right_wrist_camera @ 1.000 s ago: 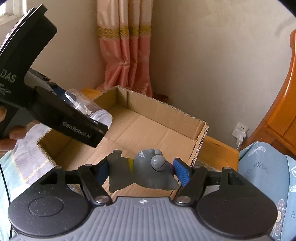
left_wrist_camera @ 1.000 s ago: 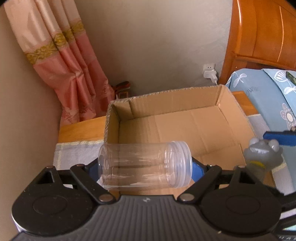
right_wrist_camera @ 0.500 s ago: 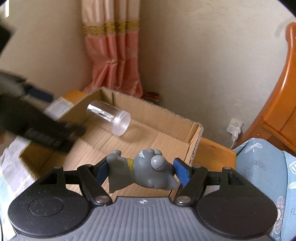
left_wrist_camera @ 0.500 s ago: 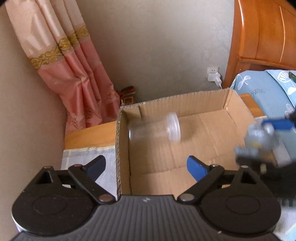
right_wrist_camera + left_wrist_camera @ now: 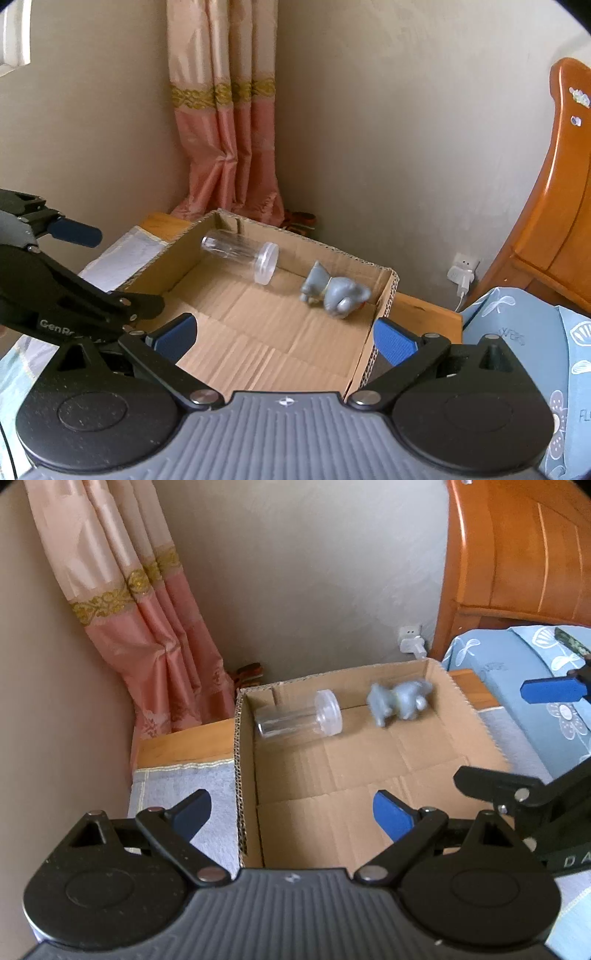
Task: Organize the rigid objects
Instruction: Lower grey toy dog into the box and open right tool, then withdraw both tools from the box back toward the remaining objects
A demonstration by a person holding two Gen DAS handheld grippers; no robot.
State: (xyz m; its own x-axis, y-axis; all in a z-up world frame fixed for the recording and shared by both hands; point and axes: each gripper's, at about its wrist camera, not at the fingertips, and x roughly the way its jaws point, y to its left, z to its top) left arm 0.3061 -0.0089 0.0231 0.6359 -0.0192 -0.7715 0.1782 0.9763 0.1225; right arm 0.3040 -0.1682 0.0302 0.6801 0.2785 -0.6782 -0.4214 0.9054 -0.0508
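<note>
A clear plastic jar (image 5: 297, 718) (image 5: 240, 255) lies on its side at the far left of an open cardboard box (image 5: 243, 760) (image 5: 380, 291). A grey toy animal (image 5: 400, 701) (image 5: 334, 290), blurred, lies at the box's far right corner. My left gripper (image 5: 291, 812) is open over the box's near left wall, nothing between its blue pads. My right gripper (image 5: 284, 334) is opening wide above the box's near right side, with nothing between its pads. Each gripper shows at the edge of the other's view.
The box stands on a bed with grey and blue bedding (image 5: 173, 786), beside a wooden ledge (image 5: 184, 744). A wooden headboard (image 5: 517, 546) rises at right, a pink curtain (image 5: 147, 627) hangs at left, and a wall plug (image 5: 461, 275) sits behind the box.
The left gripper let go of the jar, which now lies in the box. The right gripper opened and the grey toy dropped into the box's far right corner. Both grippers rose slightly.
</note>
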